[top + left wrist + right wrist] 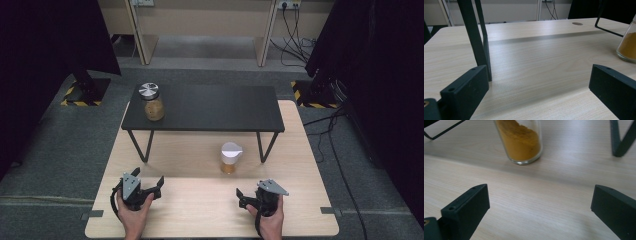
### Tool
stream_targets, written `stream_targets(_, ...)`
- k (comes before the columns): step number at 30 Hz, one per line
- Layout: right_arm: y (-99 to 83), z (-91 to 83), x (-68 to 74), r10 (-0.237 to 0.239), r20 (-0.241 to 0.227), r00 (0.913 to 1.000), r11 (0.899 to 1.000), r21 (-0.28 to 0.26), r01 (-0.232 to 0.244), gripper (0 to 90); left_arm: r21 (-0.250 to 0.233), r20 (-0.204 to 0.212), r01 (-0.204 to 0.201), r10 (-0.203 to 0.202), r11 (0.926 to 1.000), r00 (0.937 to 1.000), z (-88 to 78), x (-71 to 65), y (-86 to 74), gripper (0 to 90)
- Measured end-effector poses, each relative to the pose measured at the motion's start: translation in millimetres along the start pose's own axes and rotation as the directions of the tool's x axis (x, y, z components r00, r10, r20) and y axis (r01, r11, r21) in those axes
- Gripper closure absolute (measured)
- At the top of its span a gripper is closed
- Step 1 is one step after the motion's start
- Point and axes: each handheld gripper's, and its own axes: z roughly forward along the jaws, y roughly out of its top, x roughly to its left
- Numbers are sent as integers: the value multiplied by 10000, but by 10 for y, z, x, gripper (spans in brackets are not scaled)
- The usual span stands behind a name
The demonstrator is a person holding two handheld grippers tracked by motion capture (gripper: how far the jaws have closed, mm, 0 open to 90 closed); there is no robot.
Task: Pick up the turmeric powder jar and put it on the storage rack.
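While both hands rest low on pale wooden table [200,210], left gripper [149,189] sits front-left, jaws spread wide, nothing between. Right gripper [248,198] front-right, jaws likewise released, empty. Small clear glass jar with white lid and orange powder [230,158] stands upright on tabletop, just ahead of right gripper, beside leg of black metal shelf [210,107]. Silver-lidded glass jar of tan contents [152,102] on shelf's left end.

Jars: two, one [151,101] on the black shelf [215,107], one [229,157] just in front of the shelf
Shelves: one
Grippers: two, left [150,185], right [247,197]
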Motion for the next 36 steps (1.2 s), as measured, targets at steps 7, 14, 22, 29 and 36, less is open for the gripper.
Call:
stream_targets(7,30,106,120,-398,-52,9992,9991,-134,397,20,34,17,68,-68,10000,10000,3,8,6,16)
stream_targets(14,116,261,180,-308,18,9995,9994,-132,308,21,43,32,51,-51,10000,10000,4,10,8,17)
stream_targets(22,265,467,246,-512,121,9986,9987,88,511,26,23,17,12,-12,10000,10000,3,3,4,17)
stream_targets(29,370,625,313,-703,363,9969,9974,187,697,32,17,48,37,-37,10000,10000,1,11,3,17)
stream_targets(36,437,732,351,-836,495,9953,9963,227,826,37,-3,45,40,-40,10000,10000,0,10,-1,17)
